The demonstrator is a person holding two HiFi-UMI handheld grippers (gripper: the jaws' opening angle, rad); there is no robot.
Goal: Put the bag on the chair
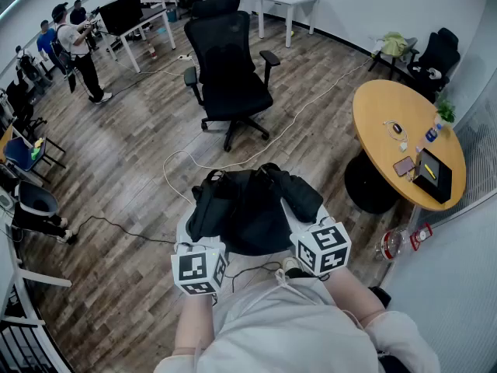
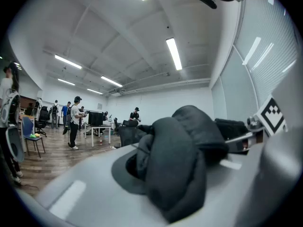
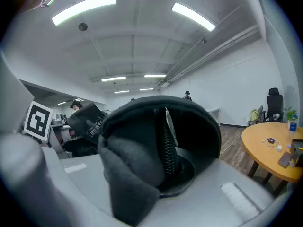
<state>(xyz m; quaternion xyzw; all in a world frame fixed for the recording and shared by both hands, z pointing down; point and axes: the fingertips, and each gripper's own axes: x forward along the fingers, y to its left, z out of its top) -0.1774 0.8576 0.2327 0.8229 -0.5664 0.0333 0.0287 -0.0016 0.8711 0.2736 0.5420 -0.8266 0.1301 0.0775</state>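
Note:
I hold a black fabric bag (image 1: pixel 248 208) up in front of me with both grippers. My left gripper (image 1: pixel 203 247) is shut on the bag's left end and my right gripper (image 1: pixel 307 235) on its right end; the bag hides the jaw tips. The left gripper view shows a bunched fold of the bag (image 2: pixel 177 167) clamped between the jaws, with the right gripper's marker cube (image 2: pixel 270 115) beyond it. The right gripper view shows a pinched fold with a zipper (image 3: pixel 165 150). A black office chair (image 1: pixel 229 72) stands ahead on the wooden floor, apart from the bag.
A round wooden table (image 1: pixel 388 111) at the right carries a phone, a dark case and a bottle. White cables (image 1: pixel 233 162) snake over the floor between me and the chair. People stand by desks (image 1: pixel 140 18) at the far left; more chairs line the left edge.

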